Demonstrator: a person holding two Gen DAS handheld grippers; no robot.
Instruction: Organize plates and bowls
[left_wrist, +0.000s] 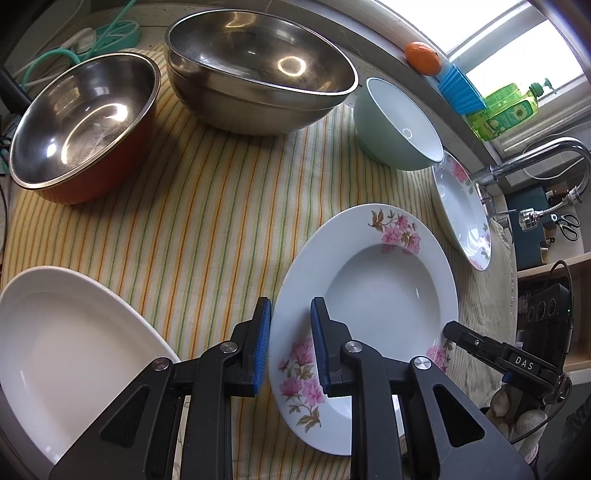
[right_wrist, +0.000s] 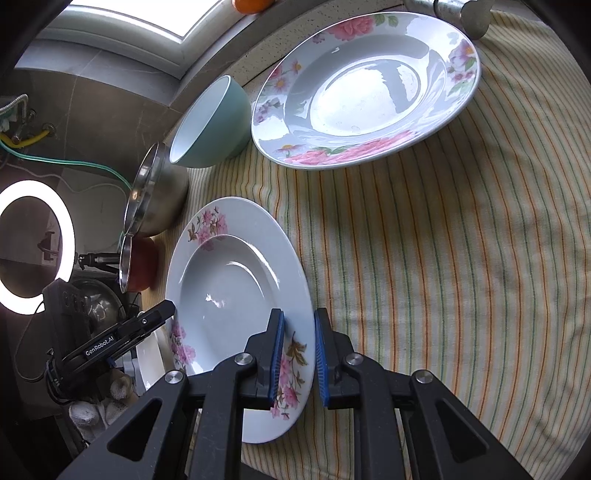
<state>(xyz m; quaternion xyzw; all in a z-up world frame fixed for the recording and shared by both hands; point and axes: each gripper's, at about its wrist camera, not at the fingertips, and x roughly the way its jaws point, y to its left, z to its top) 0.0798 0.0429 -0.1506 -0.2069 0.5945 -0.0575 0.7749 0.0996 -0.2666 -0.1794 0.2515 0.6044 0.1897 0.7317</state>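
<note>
From the left wrist, the left hand-held gripper (left_wrist: 290, 345) pitches steeply down with its blue pads narrowly parted across the near-left rim of the floral plate (left_wrist: 364, 314), which sits on the striped cloth (left_wrist: 207, 206) over the surface; whether the pads actually press the rim I cannot tell. If they do not, a lift would let that edge slip and knock the white plate (left_wrist: 70, 354) just beside it. From the right wrist, the right hand-held gripper (right_wrist: 299, 354) also angles down, its pads close together astride the opposite rim of the same plate (right_wrist: 236, 295), contact again unclear. Uneven lifting by the two hands could tilt or drop the plate toward the steel bowls (right_wrist: 155, 192).
</note>
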